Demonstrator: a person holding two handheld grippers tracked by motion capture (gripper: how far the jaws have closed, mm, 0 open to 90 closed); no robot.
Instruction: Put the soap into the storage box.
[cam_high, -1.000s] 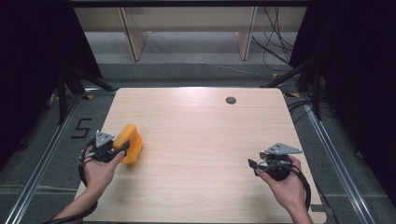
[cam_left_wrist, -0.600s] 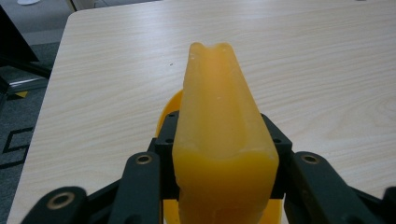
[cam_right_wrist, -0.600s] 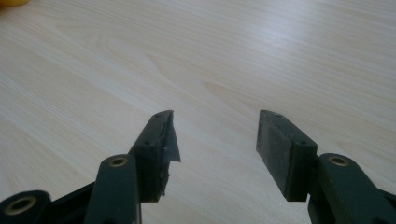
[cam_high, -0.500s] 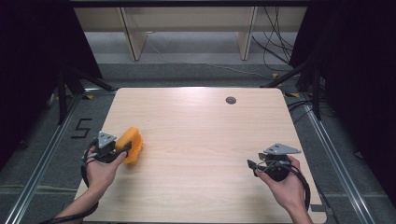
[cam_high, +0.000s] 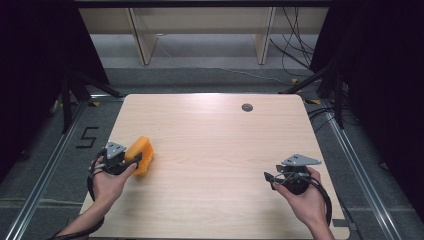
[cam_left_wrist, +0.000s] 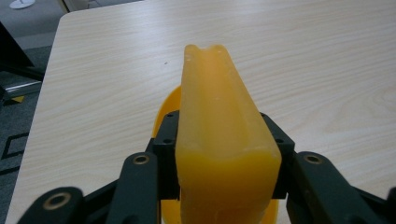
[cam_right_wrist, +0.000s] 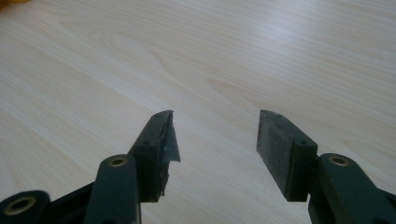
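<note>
A yellow-orange block with a grooved top (cam_left_wrist: 219, 135) is clamped between the black jaws of my left gripper (cam_left_wrist: 224, 149). In the high view the same block (cam_high: 141, 155) sits at the table's left side, held low over the wood by the left gripper (cam_high: 131, 161). A rounder yellow part shows beneath the block in the left gripper view. My right gripper (cam_high: 270, 177) hovers near the table's front right, pointing left. Its jaws stand apart with bare wood between them (cam_right_wrist: 215, 135).
The light wooden table (cam_high: 210, 145) has a small dark round grommet (cam_high: 247, 107) near its far edge. Grey floor, metal rails and a "5" floor marking (cam_high: 86, 137) lie left of the table. Cables (cam_high: 295, 55) trail at the back right.
The left gripper and its yellow block drifted slightly toward the front and settled lower. The right gripper barely moved.
</note>
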